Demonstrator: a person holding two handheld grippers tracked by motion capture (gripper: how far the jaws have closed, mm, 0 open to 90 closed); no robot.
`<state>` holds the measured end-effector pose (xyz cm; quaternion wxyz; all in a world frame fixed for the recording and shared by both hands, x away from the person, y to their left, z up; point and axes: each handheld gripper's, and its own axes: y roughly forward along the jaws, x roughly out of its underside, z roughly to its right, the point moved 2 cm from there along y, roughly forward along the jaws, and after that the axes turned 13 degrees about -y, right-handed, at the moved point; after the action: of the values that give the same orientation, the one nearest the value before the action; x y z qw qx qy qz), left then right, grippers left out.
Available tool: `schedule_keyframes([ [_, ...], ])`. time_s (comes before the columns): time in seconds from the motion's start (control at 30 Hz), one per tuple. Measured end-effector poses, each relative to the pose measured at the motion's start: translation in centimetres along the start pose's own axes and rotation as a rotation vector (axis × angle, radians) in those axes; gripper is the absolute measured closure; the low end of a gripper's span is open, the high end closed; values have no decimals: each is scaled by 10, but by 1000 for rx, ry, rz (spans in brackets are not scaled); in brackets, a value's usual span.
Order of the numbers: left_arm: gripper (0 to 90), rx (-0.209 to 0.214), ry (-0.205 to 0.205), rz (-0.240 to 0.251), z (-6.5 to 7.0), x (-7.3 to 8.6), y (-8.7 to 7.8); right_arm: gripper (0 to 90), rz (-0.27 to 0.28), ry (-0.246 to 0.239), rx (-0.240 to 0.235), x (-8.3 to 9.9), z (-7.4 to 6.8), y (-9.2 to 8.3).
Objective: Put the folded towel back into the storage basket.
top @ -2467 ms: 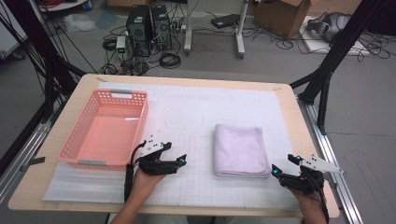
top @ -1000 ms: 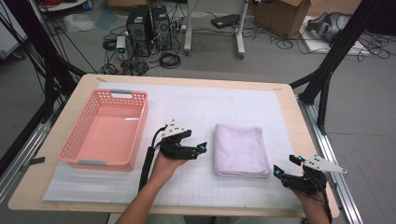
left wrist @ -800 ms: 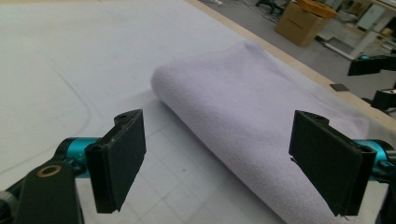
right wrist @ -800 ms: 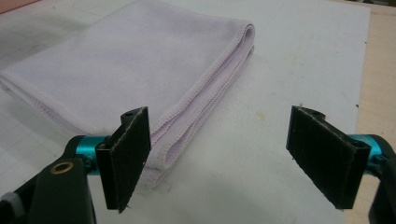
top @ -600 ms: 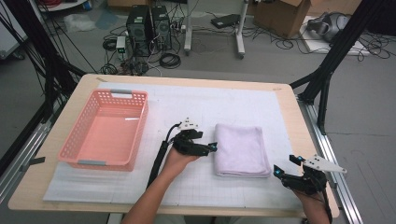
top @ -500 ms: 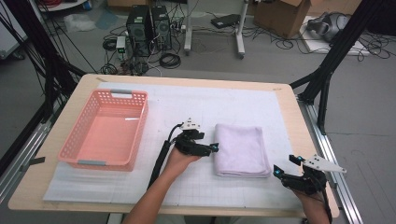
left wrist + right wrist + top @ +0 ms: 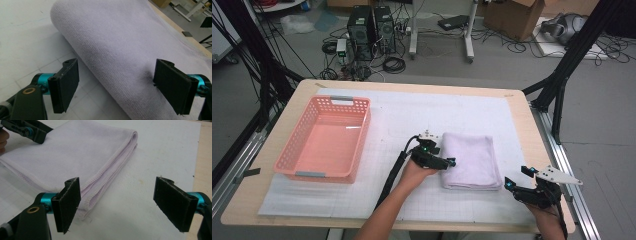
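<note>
left gripper (image 7: pixel 447 162) has reached one folded towel (image 7: pixel 472 160), jaws spread; right gripper (image 7: pixel 517 184) spread; one basket (image 7: pixel 292 150).

Towel (image 7: pixel 472 159) pale lilac, fine ribbed weave. Basket (image 7: pixel 326 141) salmon pink, perforated walls. Worktop (image 7: pixel 522 107) light wood; mat (image 7: pixel 412 115) white, faint grid. Left claw (image 7: pixel 117 87) and right claw (image 7: pixel 120 205): black jaws, teal fittings.

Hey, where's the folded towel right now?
In the high view the towel lies right of centre on the table, right of the pink basket, with the open left gripper at its left edge.
</note>
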<state>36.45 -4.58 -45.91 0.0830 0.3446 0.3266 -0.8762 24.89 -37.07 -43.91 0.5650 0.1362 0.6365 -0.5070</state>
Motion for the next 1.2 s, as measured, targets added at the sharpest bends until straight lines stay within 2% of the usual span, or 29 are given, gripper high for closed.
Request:
schedule_keyframes([
  [0.13,209,8,-30,-21,0,2,6,207,0,-2,0,0,0,1],
  [0.3,212,11,-38,-20,0,2,6,207,2,-1,-1,0,0,1],
  [0.5,284,38,-47,-30,2,3,9,207,-1,-1,-5,0,-1,1],
  [0.6,341,45,-48,-38,1,3,9,207,-3,1,-7,0,-1,2],
  [0.77,496,49,-29,-56,2,4,10,207,1,6,-10,0,-1,2],
  [0.87,584,58,-38,-53,3,4,11,207,-1,6,-11,0,-1,2],
  [0.93,630,61,-28,-49,3,4,11,207,0,7,-11,1,-1,2],
  [1.2,702,80,-10,-42,4,4,10,207,1,14,-11,1,0,1],
])
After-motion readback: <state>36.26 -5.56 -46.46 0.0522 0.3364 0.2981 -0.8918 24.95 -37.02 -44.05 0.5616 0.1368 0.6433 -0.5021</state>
